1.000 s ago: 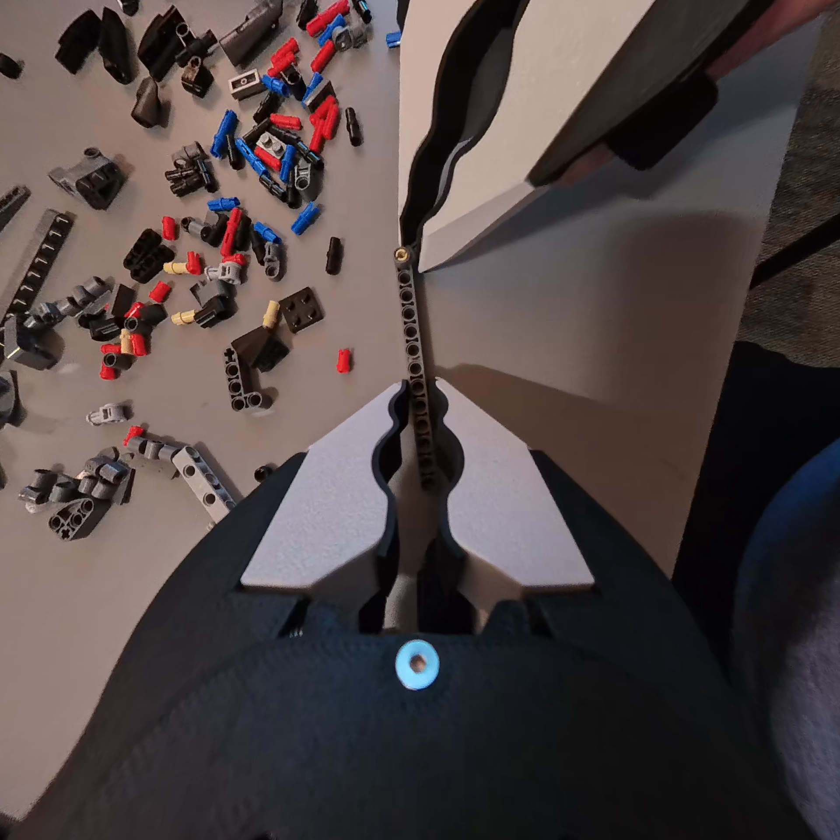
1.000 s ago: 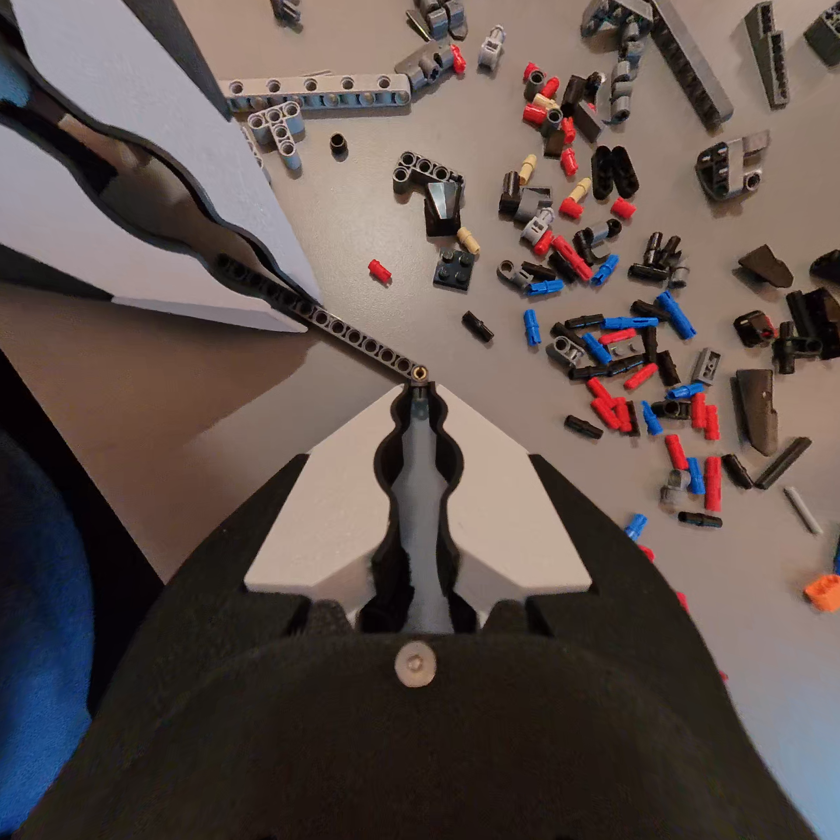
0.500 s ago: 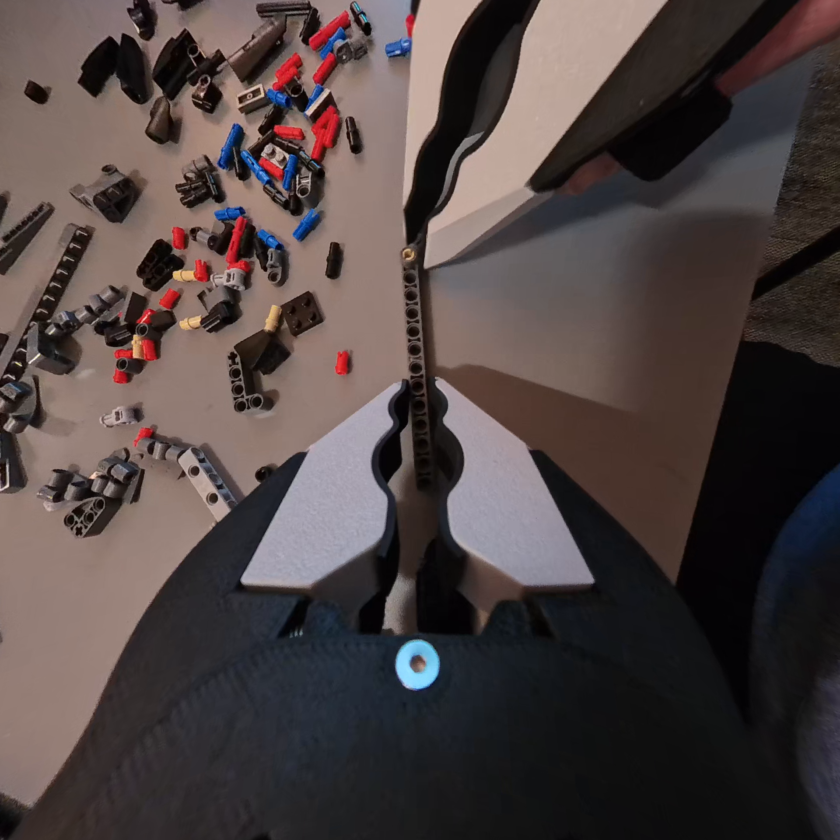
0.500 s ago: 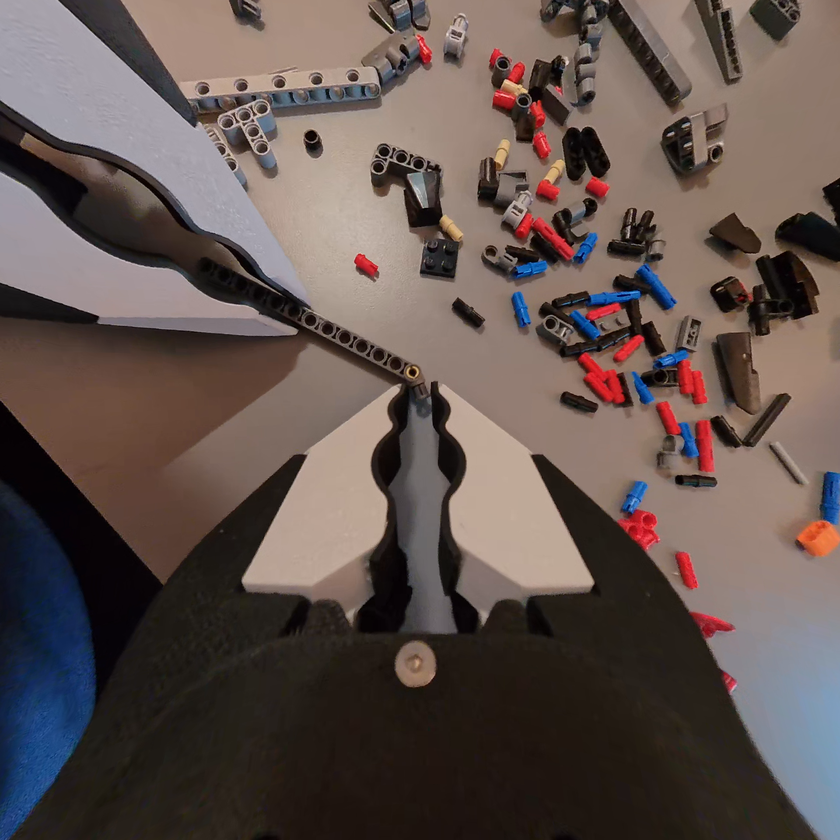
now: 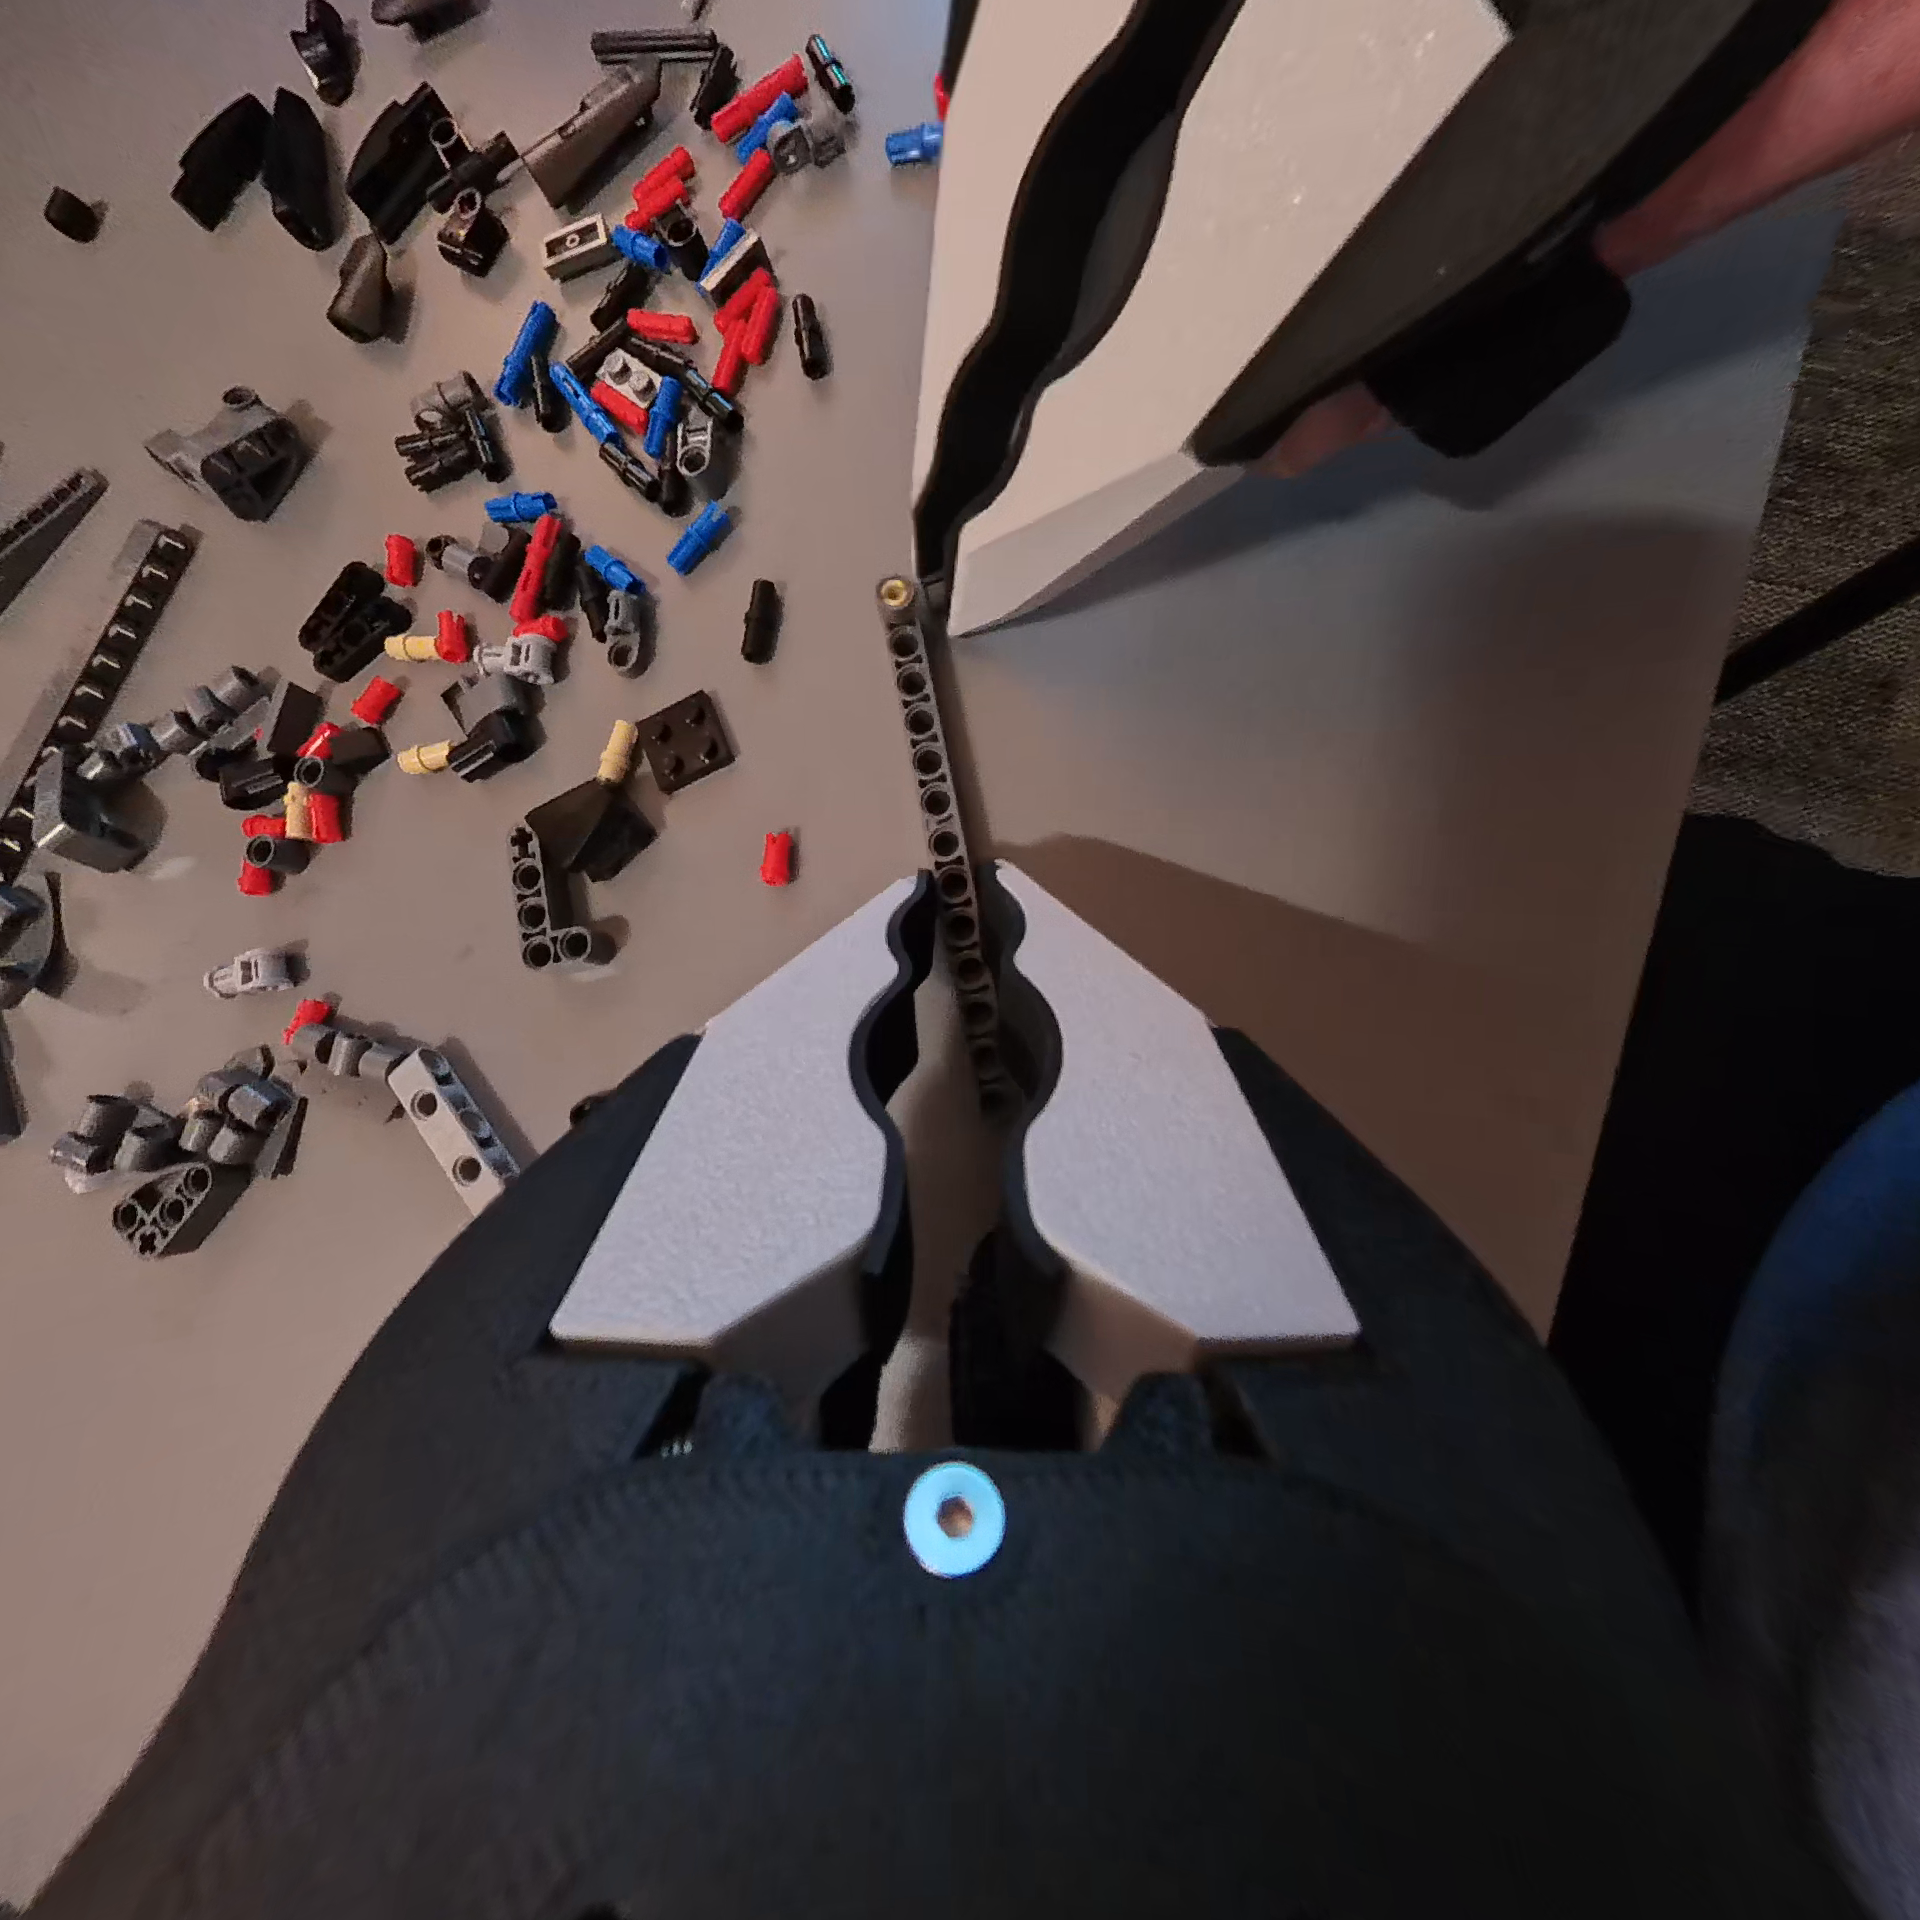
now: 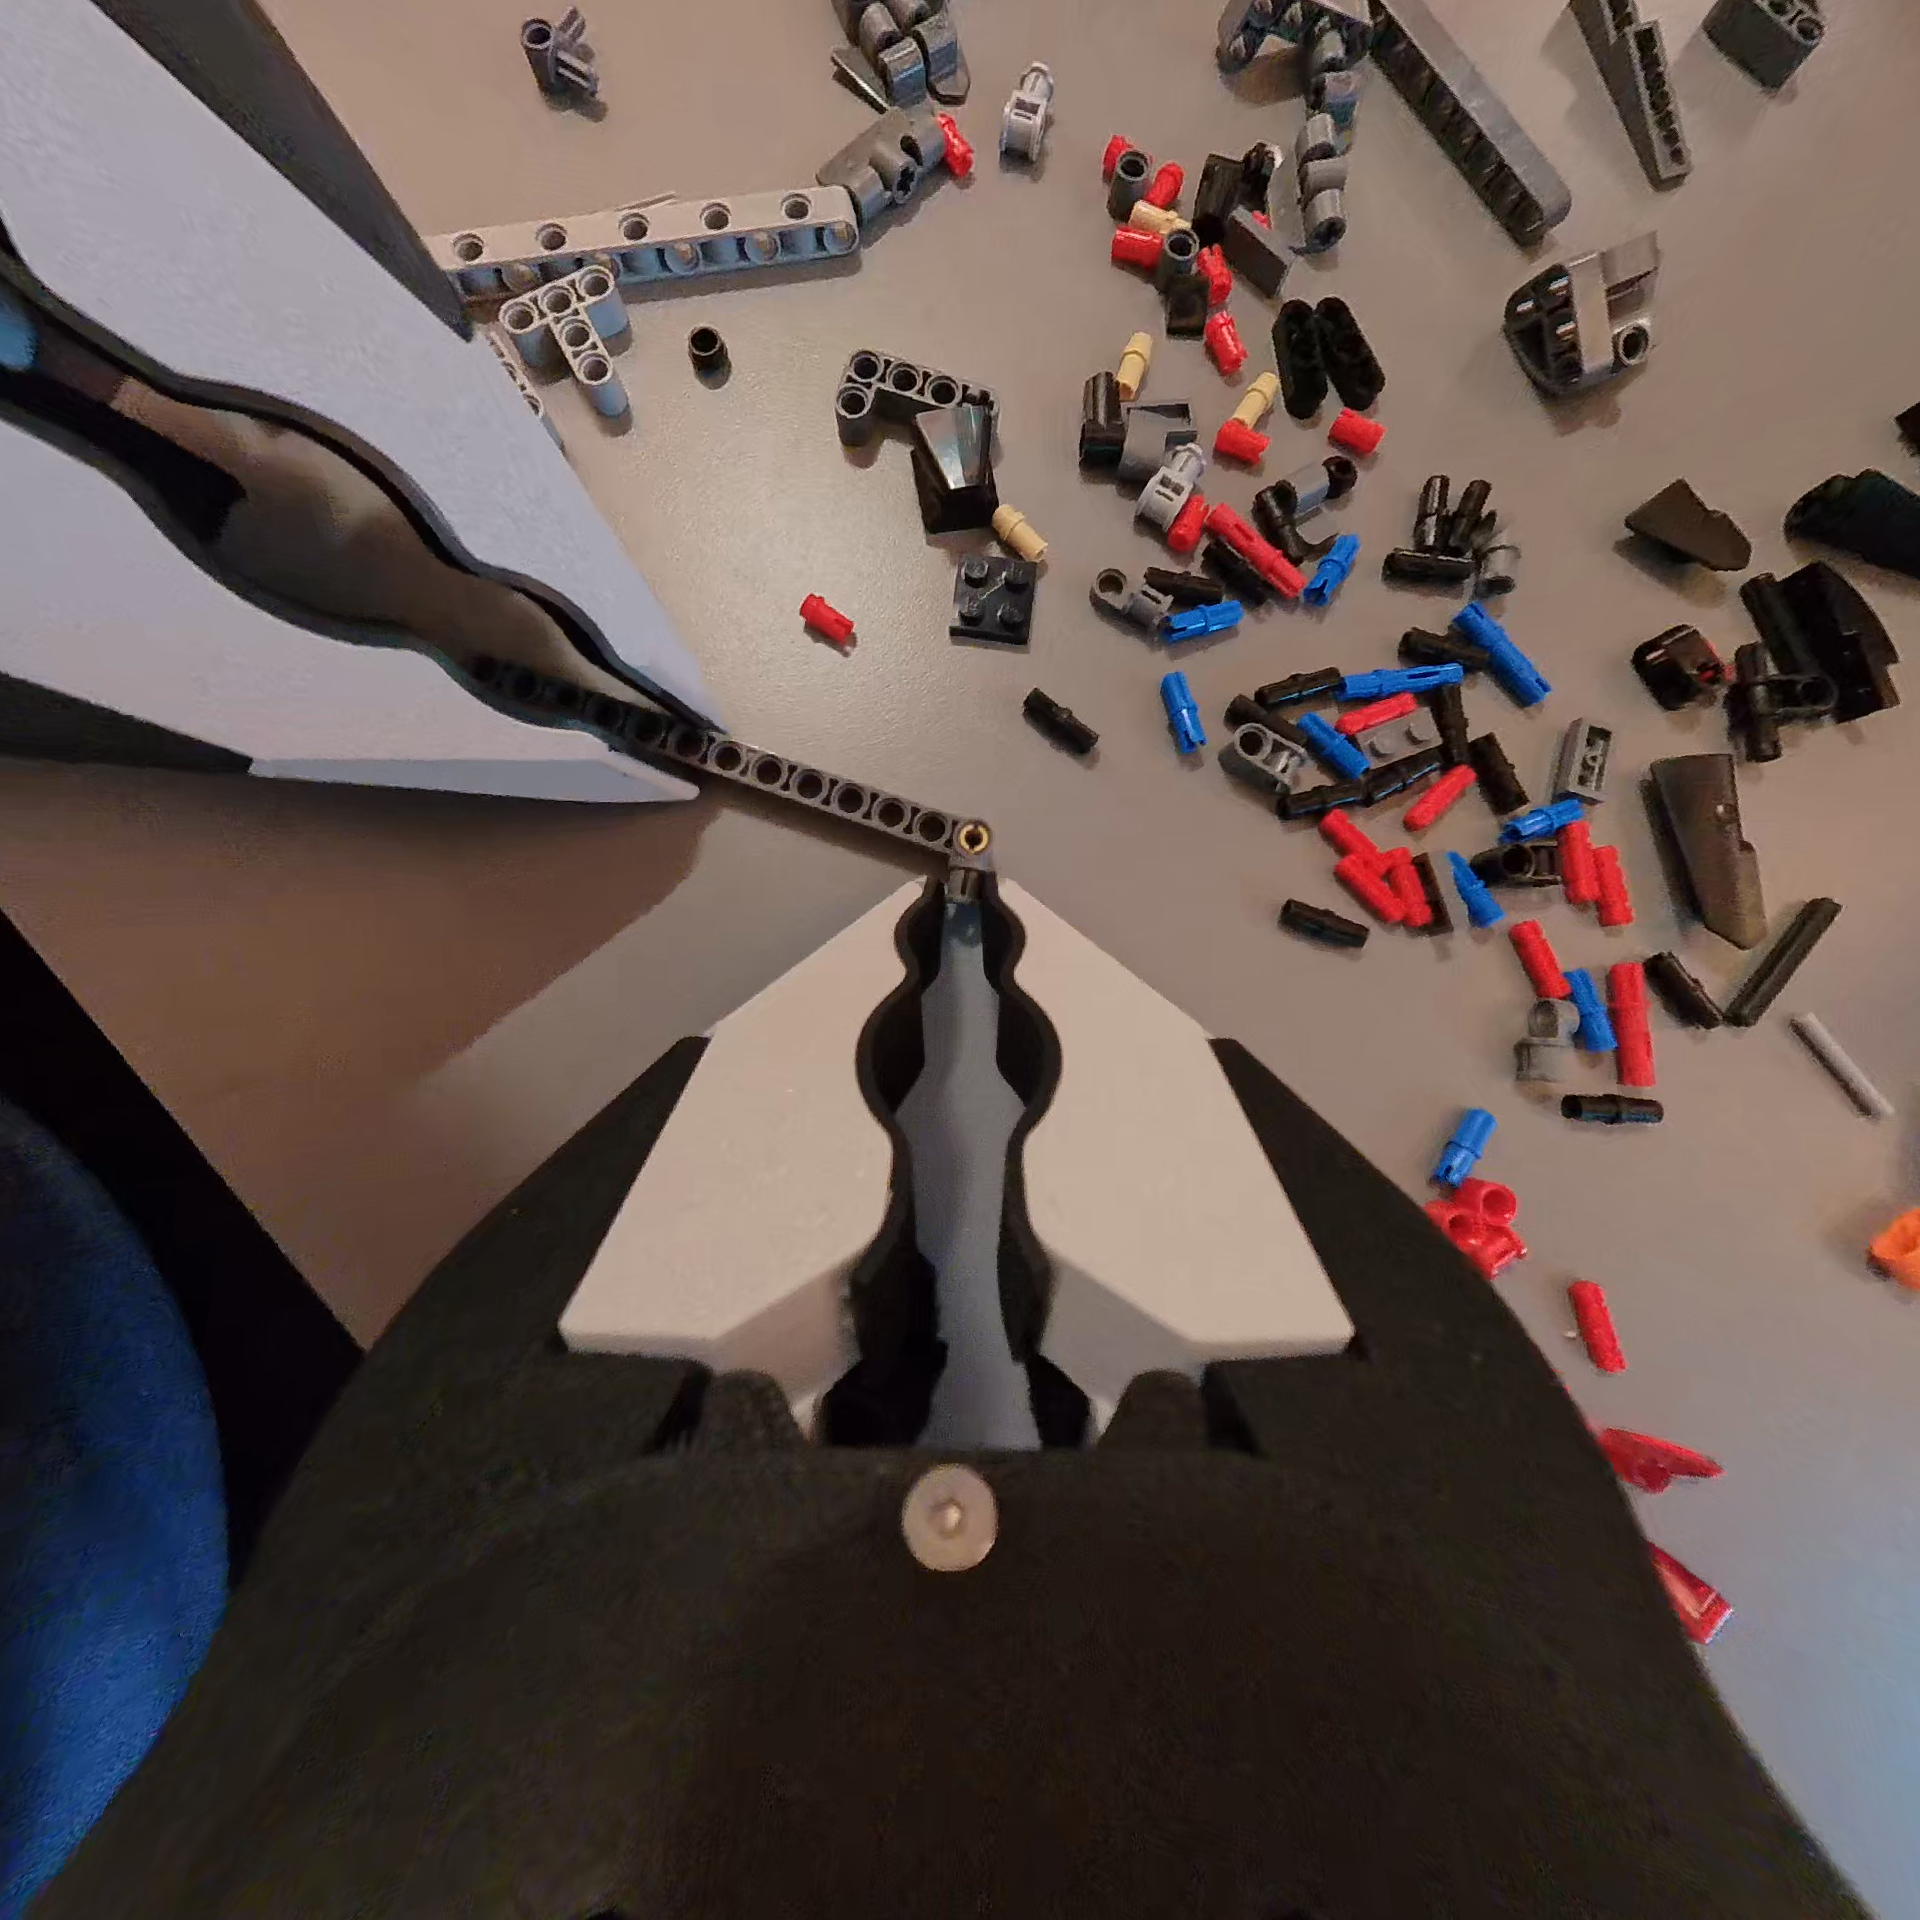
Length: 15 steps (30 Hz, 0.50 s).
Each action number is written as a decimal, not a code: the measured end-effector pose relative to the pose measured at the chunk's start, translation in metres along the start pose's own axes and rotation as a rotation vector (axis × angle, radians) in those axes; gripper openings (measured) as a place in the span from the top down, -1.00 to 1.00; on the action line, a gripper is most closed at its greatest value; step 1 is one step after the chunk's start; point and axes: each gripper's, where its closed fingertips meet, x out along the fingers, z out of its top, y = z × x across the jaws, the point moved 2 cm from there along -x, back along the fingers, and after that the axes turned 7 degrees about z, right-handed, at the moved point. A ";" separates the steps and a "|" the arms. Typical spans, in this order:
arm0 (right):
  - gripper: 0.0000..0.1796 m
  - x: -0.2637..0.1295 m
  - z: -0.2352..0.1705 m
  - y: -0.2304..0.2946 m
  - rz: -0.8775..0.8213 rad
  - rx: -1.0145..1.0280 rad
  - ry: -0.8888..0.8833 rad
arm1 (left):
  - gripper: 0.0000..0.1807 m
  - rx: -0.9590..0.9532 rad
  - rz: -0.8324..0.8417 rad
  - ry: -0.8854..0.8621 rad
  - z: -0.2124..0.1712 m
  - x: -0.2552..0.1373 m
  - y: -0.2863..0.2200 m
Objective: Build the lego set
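Fingers of left gripper point(image 5: 956, 914) clenched on near end of long black holed beam point(image 5: 928, 748), held above grey table point(image 5: 1299, 748). Right gripper point(image 6: 961, 896) pinches a small dark pin point(image 6: 964, 879) at the beam's far end hole. Beam likely light, rigid, smooth; best gripped on flat sides, near the end. Loose pins point(image 6: 1382, 717) scattered beyond.

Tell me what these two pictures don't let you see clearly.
- Left wrist view: the black beam's near end is hidden between the left gripper's fingers.
- Right wrist view: the small dark pin at the right gripper's tips is too small to identify; red pieces are partly hidden behind its body.
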 end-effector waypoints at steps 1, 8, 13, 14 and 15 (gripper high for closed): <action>0.96 0.001 0.001 -0.002 0.003 0.002 -0.004 | 0.93 0.005 0.004 0.000 0.001 0.001 0.000; 0.96 0.002 0.004 -0.012 0.025 -0.007 0.000 | 0.92 -0.026 -0.005 -0.008 0.006 0.006 0.003; 0.87 0.001 0.004 -0.012 0.027 -0.016 -0.004 | 0.92 -0.032 -0.019 -0.021 0.006 0.005 0.001; 0.84 0.000 0.005 -0.011 0.030 -0.015 -0.011 | 0.88 -0.043 -0.034 -0.030 0.007 0.004 0.000; 0.83 -0.002 0.006 -0.011 0.032 -0.016 -0.018 | 0.85 -0.053 -0.043 -0.042 0.008 0.002 0.000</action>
